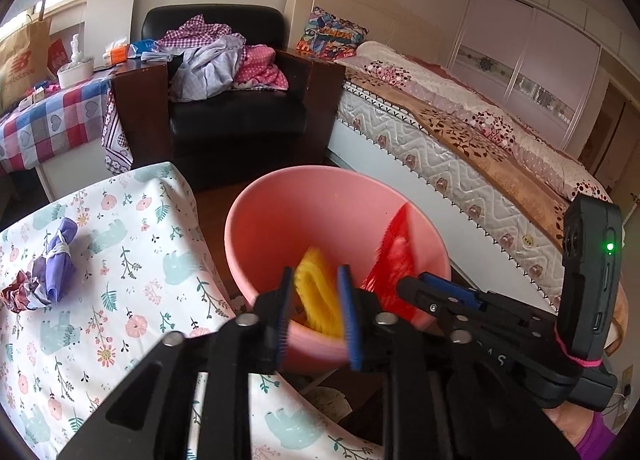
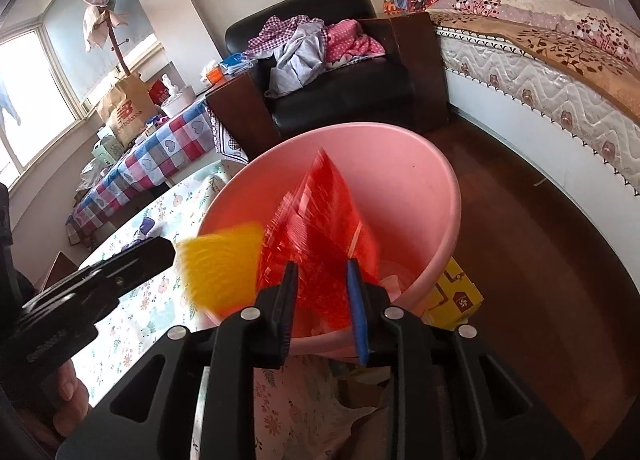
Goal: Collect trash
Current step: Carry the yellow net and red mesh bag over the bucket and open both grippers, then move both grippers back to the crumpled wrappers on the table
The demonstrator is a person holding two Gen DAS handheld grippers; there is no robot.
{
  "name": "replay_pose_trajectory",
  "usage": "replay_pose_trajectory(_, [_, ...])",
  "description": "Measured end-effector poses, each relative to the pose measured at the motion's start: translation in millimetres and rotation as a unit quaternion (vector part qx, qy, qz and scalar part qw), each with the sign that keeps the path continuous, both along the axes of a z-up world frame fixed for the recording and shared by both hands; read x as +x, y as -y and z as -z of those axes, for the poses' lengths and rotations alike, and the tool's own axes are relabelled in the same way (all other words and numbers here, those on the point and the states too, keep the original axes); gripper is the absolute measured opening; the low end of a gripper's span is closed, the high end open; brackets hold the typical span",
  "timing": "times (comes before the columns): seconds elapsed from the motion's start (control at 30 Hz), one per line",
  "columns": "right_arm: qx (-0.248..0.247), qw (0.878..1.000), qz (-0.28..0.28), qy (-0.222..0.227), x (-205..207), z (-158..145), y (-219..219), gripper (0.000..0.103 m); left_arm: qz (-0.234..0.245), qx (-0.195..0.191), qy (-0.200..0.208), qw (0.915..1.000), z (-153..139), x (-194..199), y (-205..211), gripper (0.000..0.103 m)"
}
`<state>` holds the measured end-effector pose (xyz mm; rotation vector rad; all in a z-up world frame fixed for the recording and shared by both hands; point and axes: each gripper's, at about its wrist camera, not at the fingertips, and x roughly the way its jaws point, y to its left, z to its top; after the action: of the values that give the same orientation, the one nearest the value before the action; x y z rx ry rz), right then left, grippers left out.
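A pink bin (image 1: pixel 280 220) stands on the floor beside a table with a floral cloth (image 1: pixel 120 260). My left gripper (image 1: pixel 316 292) is over the bin's near rim with a blurred yellow wrapper (image 1: pixel 316 296) between its jaws. My right gripper (image 2: pixel 322 284) is over the same bin (image 2: pixel 420 180) with a blurred red wrapper (image 2: pixel 320 220) between its jaws. Whether either wrapper is still gripped is unclear. The yellow wrapper also shows in the right wrist view (image 2: pixel 220 264), the red wrapper in the left wrist view (image 1: pixel 390 260). A crumpled purple and red wrapper (image 1: pixel 44 272) lies on the floral cloth.
A black armchair (image 1: pixel 232 108) piled with clothes stands behind the bin. A bed (image 1: pixel 460 120) runs along the right. A checked-cloth table (image 1: pixel 52 116) with clutter is at the left. A yellow box (image 2: pixel 456 296) lies on the floor by the bin.
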<state>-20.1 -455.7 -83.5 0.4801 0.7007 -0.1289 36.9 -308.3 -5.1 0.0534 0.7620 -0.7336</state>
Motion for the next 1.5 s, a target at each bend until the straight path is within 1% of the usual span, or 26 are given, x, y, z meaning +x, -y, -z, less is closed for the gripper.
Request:
replay_pose_trajectory(0.03, [-0.001, 1.000, 0.002, -0.001, -0.2, -0.2, -0.2, 0.025, -0.002, -0.001, 0.001, 1.0000, -1.1, -0.4, -0.4, 0.033])
replay_pose_trajectory(0.3, [-0.006, 1.000, 0.001, 0.004, -3.9, -7.3, -4.3, 0.025, -0.005, -0.013, 0.017, 0.9998, -12.6, -8.5, -12.4, 0.034])
replay_pose_trajectory(0.53, [-0.014, 1.000, -0.020, 0.018, -6.4, -18.0, -22.4, 0.025, -0.019, -0.021, 0.025, 0.9993, -19.3, -18.7, -36.8, 0.034])
replay_pose_trajectory(0.87, [-0.034, 0.996, -0.072, 0.038, -4.2, -30.5, -68.9, 0.025, -0.063, -0.021, 0.028, 0.9974, -22.8, -30.1, -95.3, 0.036])
replay_pose_trajectory(1.13, [-0.043, 0.990, -0.127, 0.030, 4.5, -30.7, -112.4, 0.025, -0.105, -0.013, 0.032, 0.9938, -19.5, -35.9, -150.0, 0.036])
replay_pose_trajectory(1.27, [-0.044, 0.987, -0.149, 0.025, 10.9, -30.4, -131.2, 0.025, -0.133, -0.006, 0.031, 0.9906, -14.8, -37.4, -180.9, 0.036])
replay_pose_trajectory(1.5, [-0.047, 0.980, -0.192, 0.016, 25.5, -28.2, -164.0, 0.025, -0.186, -0.005, 0.015, 0.9824, -2.1, -34.8, -237.1, 0.036])
